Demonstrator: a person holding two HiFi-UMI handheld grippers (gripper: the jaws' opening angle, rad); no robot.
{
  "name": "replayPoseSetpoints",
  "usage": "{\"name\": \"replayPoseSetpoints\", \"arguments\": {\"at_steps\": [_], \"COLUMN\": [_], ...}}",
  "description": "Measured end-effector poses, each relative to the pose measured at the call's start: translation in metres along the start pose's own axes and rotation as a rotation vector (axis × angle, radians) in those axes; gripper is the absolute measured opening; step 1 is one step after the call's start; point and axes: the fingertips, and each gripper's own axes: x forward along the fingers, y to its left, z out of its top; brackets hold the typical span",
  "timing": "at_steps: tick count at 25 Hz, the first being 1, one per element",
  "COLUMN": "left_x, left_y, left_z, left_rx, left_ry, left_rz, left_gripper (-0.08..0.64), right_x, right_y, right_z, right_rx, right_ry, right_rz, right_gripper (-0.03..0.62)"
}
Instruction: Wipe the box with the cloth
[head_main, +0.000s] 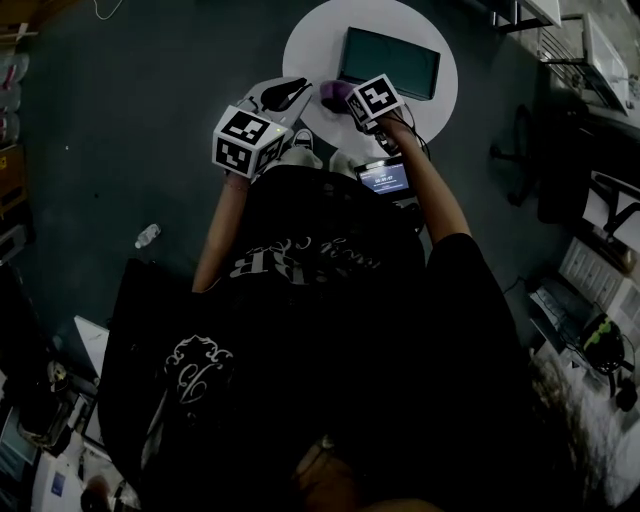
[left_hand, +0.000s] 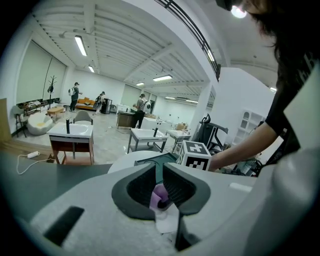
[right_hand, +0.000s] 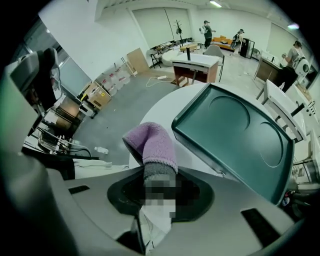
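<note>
Purple cloth (right_hand: 150, 145) is sticking up from the right gripper (right_hand: 157, 182), whose jaws are pinching its lower end, just beside the green box (right_hand: 235, 135) lying on the white table (right_hand: 152, 112). Left gripper (left_hand: 161, 177) is hovering nearby, jaws nearly together; the purple in their slit is perhaps the cloth beyond.

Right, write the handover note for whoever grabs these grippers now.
Right gripper: shut on the purple cloth, whose free end sticks out ahead.
Left gripper: jaws close together, purple showing in the slot. Whether it grips anything is unclear.
Box: dark green, lying on the round white table. The cloth is beside it, not touching.
Done: cloth is in the gripper.
To do: bring the cloth onto the box and wipe.
</note>
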Motion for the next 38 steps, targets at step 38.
{"name": "replayPoseSetpoints", "arguments": {"at_steps": [38], "left_x": [0.104], "left_y": [-0.071], "left_z": [0.026], "left_rx": [0.069], "left_ry": [0.040], "left_rz": [-0.191], "left_gripper": [0.040], "right_x": [-0.071], "right_y": [-0.166], "right_z": [-0.144], "right_rx": [0.355], "right_ry": [0.024], "right_rz": [-0.172], "right_gripper": [0.101]}}
